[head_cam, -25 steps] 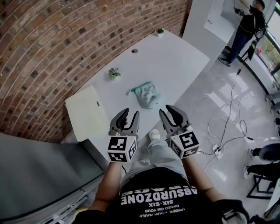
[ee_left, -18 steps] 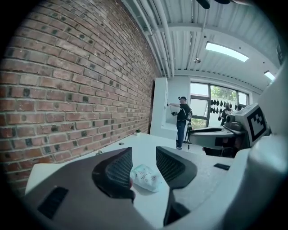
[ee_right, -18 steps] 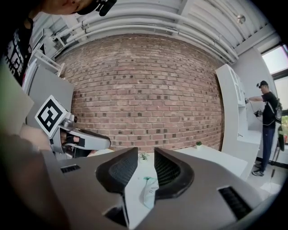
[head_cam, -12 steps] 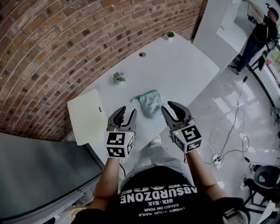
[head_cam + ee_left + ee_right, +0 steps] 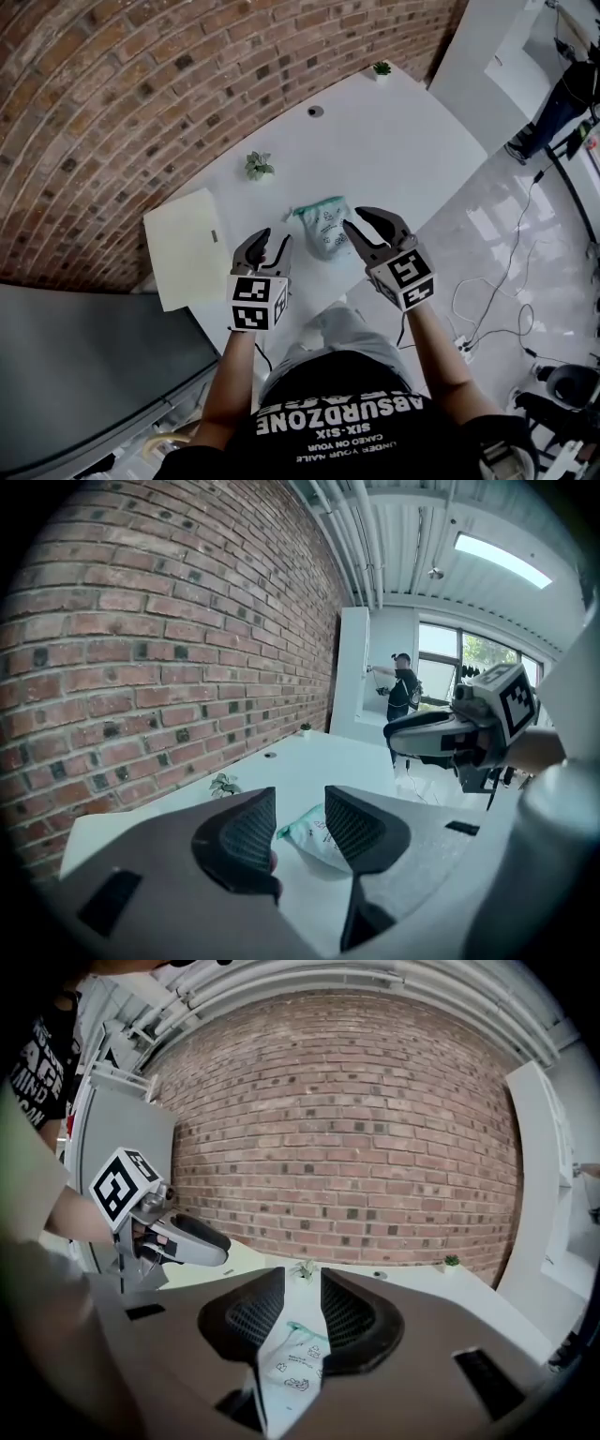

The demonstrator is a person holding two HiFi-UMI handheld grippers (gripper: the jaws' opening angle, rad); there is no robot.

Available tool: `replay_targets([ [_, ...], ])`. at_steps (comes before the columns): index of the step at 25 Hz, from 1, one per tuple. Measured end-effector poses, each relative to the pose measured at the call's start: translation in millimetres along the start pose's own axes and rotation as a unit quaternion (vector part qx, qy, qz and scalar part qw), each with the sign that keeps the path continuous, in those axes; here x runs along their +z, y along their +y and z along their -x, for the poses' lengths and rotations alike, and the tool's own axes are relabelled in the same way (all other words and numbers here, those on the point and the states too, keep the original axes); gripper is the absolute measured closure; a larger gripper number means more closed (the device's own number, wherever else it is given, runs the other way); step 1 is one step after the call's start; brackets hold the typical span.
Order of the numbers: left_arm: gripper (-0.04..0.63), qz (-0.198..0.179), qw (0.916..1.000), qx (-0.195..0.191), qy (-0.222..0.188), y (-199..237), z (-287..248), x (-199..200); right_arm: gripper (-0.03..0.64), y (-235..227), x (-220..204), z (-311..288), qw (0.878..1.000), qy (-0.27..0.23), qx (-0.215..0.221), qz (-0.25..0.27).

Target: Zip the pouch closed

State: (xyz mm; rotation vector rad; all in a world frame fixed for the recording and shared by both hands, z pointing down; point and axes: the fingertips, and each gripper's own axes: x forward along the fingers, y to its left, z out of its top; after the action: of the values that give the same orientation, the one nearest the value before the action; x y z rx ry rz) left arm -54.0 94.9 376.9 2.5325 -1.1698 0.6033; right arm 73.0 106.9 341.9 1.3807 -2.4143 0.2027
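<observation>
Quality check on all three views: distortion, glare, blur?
Head view: fisheye curves the brick wall and the table edge; light is even and the pouch is sharp. Left gripper view: black corners; ceiling light and window are blown out. Right gripper view: brick courses bow strongly, with black corners.

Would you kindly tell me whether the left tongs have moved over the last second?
Yes. In the head view the left tongs have advanced toward the pouch lying on the white table; the gap between them has narrowed.
</observation>
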Motion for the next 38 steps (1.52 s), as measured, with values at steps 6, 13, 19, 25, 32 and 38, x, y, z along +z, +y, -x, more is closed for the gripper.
replay_targets([
  [6,0.449,0.005,0.9994,0.01,0.033,13.0,-24.3,-5.4,0.503,-15.9,-1.7,-28.6,0.999,0.015,0.041,0.022],
  [13,0.449,0.002,0.9973,0.008,0.072,25.4,-55.2,-16.0,0.503,-28.3,-5.1,-66.6,0.994,0.035,0.088,0.051],
  [19,0.449,0.0,0.9939,-0.006,0.11,30.4,-79.5,-31.7,0.503,-31.1,-10.7,-97.6,0.986,0.054,0.131,0.085],
  [25,0.449,0.012,0.9921,-0.003,0.125,43.5,-99.3,-39.3,0.503,-35.1,-26.7,-126.8,0.976,0.083,0.177,0.098],
  [32,0.449,0.02,0.9859,-0.013,0.165,48.7,-119.9,-57.3,0.503,-31.0,-46.8,-162.0,0.954,0.115,0.243,0.132],
  [38,0.449,0.026,0.9816,-0.019,0.188,51.3,-134.7,-69.3,0.503,-17.0,-65.7,-183.4,0.922,0.135,0.307,0.194],
])
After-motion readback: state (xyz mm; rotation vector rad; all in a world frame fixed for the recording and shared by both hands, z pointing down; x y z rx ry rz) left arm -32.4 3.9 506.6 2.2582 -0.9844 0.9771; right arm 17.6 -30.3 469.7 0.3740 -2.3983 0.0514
